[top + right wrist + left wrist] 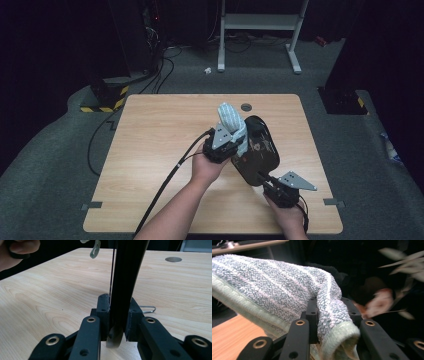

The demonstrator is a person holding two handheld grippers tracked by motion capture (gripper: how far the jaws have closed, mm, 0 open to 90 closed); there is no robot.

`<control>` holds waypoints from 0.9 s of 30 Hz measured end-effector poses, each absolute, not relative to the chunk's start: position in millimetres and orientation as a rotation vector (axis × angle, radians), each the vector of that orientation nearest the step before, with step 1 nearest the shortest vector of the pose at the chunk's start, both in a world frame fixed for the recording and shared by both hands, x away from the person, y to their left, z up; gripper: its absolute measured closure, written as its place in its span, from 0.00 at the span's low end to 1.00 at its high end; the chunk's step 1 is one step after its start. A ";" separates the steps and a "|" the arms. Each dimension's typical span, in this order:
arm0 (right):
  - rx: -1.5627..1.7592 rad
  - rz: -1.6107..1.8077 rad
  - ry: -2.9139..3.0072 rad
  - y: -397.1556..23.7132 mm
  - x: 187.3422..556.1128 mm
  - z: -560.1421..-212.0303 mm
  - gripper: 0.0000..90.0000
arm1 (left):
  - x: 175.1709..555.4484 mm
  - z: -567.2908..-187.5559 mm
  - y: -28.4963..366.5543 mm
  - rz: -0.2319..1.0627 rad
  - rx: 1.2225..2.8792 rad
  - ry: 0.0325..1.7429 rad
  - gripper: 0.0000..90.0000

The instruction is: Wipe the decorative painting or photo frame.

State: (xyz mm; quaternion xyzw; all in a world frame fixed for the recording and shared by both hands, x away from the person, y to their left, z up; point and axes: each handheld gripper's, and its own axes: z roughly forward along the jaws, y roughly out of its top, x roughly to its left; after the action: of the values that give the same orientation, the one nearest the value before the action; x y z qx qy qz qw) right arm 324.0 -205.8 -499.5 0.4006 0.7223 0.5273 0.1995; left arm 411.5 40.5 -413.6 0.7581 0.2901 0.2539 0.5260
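Blue-grey striped terry towel (231,119) pinched in left tool (226,142), long axis pointing away, just above black floral fabric bag (257,150); right tool (272,186) clamps bag's near edge over light wooden surface (160,150).

No text or label seems legible on anything here.

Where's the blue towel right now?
In the high view the blue towel is near the table's middle, clamped in the left gripper and pressed against the black bag that the right gripper holds.
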 end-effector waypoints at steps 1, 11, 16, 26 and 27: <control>1.120 1.474 2.019 -205.8 324.0 -499.5 0.86 | 414.7 -416.8 43.2 0.607 1.820 0.711 0.79; 1.113 1.464 2.017 -204.3 323.2 -499.3 0.86 | 429.8 -436.3 54.5 0.581 1.841 0.790 0.79; 1.103 1.456 2.022 -203.1 322.8 -499.2 0.86 | 417.7 -428.6 50.1 0.544 1.820 0.738 0.79; 1.098 1.447 2.026 -201.4 323.3 -499.6 0.85 | 368.1 -410.0 17.9 0.502 1.806 0.544 0.79; 1.099 1.448 2.026 -201.6 323.3 -499.6 0.85 | 363.4 -408.4 15.2 0.496 1.802 0.525 0.79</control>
State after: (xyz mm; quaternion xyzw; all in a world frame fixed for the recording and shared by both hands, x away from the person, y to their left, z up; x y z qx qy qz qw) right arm 323.3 -201.6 -499.6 0.3948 0.7281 0.5202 0.2081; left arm 363.4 15.2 -408.4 0.7661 0.2233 0.2110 0.5645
